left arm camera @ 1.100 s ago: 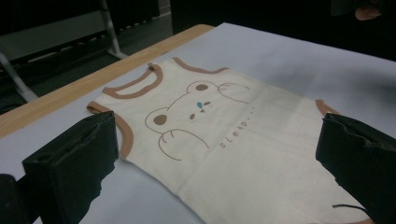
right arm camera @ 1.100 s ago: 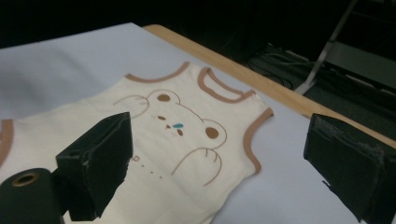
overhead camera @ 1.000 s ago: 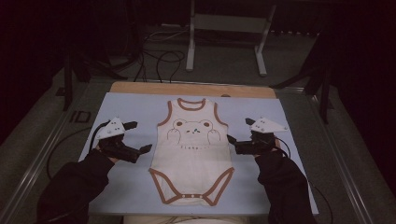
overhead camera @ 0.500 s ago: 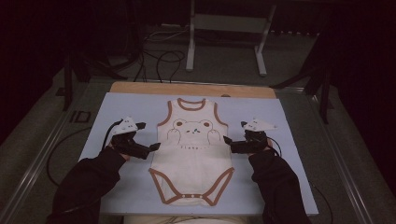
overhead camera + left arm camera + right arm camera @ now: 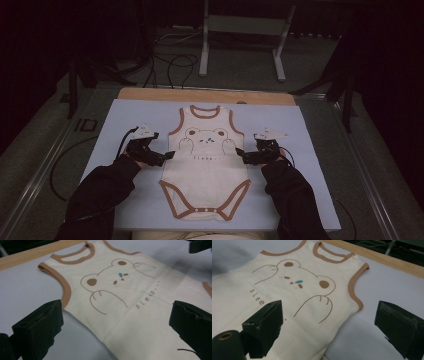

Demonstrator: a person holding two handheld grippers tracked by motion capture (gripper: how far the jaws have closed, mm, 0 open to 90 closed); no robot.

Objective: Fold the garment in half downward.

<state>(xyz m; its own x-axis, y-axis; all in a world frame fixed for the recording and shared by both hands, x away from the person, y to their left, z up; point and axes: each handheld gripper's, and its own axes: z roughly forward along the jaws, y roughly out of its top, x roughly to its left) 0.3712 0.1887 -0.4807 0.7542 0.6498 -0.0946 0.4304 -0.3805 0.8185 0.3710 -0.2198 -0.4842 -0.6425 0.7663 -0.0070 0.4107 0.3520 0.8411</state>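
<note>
The left hand-held gripper sat at the 9 o'clock side of the baby bodysuit. Its jaws were wide apart and held nothing, with one jaw over the cloth edge and one over the blue table. The bodysuit lay flat in the middle of the table. Its long line ran from 12 o'clock to 6 o'clock, with the neck hole at 12 and the snaps at 6. A bear was drawn on its chest. The right hand-held gripper sat at the 3 o'clock side, also wide open and holding nothing, straddling that edge.
</note>
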